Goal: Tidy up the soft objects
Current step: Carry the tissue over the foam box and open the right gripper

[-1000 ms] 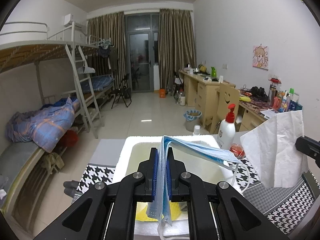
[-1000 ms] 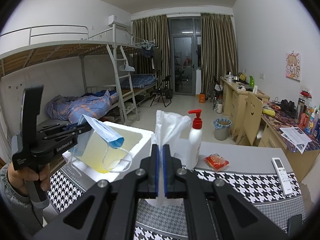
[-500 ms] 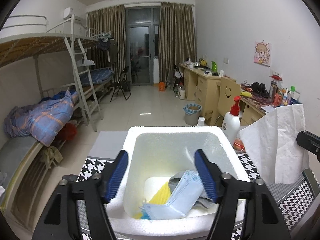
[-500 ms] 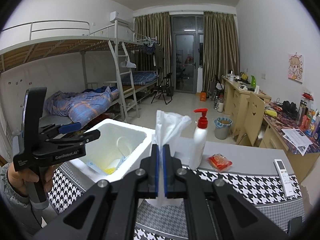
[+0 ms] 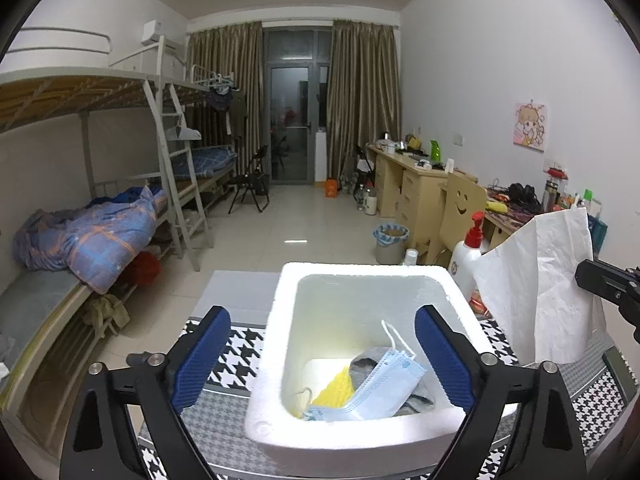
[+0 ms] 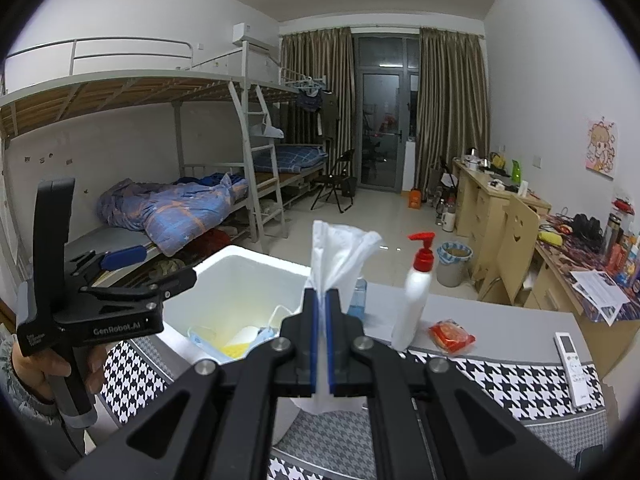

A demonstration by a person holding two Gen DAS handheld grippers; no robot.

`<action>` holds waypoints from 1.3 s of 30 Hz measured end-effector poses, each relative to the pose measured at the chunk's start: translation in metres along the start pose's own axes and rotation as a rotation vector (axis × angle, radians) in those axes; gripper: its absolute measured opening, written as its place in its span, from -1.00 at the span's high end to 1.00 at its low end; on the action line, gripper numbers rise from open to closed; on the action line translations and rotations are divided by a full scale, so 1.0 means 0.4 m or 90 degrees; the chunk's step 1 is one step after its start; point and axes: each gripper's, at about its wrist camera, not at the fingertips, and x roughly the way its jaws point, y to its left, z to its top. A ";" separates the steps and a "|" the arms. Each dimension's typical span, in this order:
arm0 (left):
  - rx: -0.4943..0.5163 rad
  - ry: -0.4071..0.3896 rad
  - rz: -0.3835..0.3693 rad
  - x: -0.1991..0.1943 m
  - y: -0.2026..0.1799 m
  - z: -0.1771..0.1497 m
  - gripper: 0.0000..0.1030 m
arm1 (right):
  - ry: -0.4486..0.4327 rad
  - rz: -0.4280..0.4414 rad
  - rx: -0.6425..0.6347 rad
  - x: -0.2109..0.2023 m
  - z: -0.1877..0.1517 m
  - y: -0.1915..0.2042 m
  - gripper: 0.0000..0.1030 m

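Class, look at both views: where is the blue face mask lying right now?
The blue face mask lies inside the white foam box, at its near end, on a yellow item and grey cloth, below the open left claw.

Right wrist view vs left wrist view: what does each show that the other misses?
Right wrist only: the hand holding the left claw, a remote, and the right claw shut on the white tissue.
Left wrist only: the gray cloth under the blue mask, seen between its open pads.
Both: foam box, mask, tissue, pump bottle.
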 end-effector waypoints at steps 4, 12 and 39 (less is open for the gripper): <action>-0.004 -0.013 0.013 -0.016 0.014 -0.003 -0.96 | -0.003 0.011 -0.009 0.006 0.009 0.017 0.89; -0.011 -0.025 0.037 -0.038 0.040 -0.010 -0.98 | -0.001 0.030 -0.023 0.022 0.026 0.044 0.89; -0.023 -0.025 0.070 -0.068 0.105 -0.061 -0.98 | 0.046 0.080 -0.062 0.101 0.039 0.130 0.89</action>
